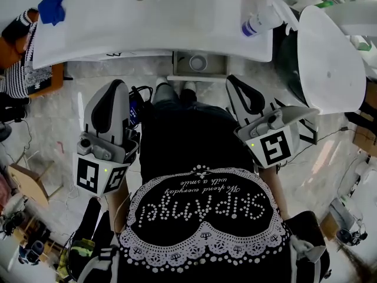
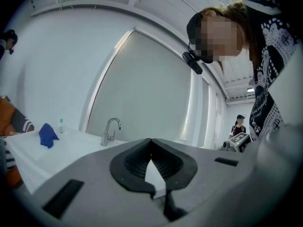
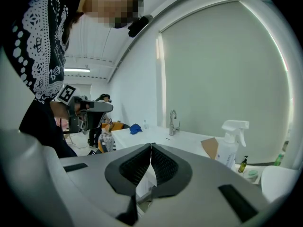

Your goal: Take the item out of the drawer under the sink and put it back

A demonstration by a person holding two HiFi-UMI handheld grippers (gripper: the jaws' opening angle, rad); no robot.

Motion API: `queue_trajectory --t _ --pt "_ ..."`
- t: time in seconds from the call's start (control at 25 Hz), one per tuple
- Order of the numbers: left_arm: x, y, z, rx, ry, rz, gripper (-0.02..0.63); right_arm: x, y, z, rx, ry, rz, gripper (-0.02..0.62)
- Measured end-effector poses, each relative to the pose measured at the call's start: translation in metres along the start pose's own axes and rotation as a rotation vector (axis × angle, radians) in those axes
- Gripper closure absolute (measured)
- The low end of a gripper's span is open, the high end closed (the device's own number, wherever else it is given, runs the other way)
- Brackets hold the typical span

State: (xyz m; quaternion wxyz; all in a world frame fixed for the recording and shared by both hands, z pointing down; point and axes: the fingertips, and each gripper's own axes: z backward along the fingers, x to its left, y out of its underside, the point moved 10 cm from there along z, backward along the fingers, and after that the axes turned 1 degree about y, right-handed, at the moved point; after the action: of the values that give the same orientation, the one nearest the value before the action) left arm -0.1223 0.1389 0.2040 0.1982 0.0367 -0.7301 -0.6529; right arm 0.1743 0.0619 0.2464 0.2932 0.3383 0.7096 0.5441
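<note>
Facing the white worktop, the person holds both tools low at waist height, one at each side of the body. The left claw has its jaws together, tips touching, with nothing between them. The right claw is likewise closed and empty. Beyond them, under the worktop's front edge, the drawer stands pulled out. A small round container sits inside it, well apart from both claws. On the worktop a blue cloth lies at the left end and a spray bottle at the right, with a tap between them.
</note>
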Motion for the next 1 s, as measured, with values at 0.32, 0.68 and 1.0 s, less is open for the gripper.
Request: queue_trajectory --t 0.32,0.68,1.0 --pt "0.0002 0.0013 -0.0001 0.005 0.004 0.011 0.601 -0.0012 0.0014 -0.0012 0.010 0.007 -0.001 0.577" --pt "-0.0039 0.0020 -0.0029 0.006 0.018 0.020 0.601 -0.0005 0.0028 0.0008 0.019 0.012 0.009 0.578" --pt "-0.0058 0.0033 -0.0038 0.006 0.024 0.024 0.601 -0.0004 0.0046 0.0024 0.021 0.018 0.012 0.578"
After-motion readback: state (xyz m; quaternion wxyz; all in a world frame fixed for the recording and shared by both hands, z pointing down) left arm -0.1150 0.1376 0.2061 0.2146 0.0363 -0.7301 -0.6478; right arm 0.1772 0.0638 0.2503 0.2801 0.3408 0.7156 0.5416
